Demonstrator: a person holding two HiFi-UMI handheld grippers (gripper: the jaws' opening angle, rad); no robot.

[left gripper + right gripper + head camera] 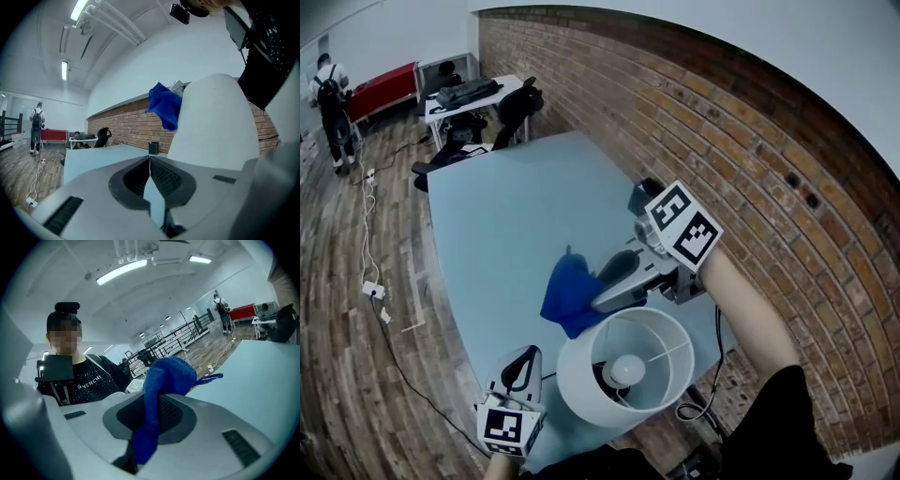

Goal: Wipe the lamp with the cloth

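**On the pale blue table (516,216): one lamp (577,375), one cloth (567,298)**

At the near edge of the table, the lamp, with one white shade and one round bulb (625,370) inside. Just behind the shade, the blue cloth, pinched tight in the right gripper (602,302) and hanging from its jaws. Left of the shade, the left gripper (523,358), jaws pressed together, nothing between. Far back on the wood floor, one person (333,108).

The white drum-shaded lamp (625,366) blocked the pale blue table's (516,216) near edge, with the blue cloth (570,292) hanging just beyond it. A small black box (153,147) stood by the wall-side edge. The far half lay open.
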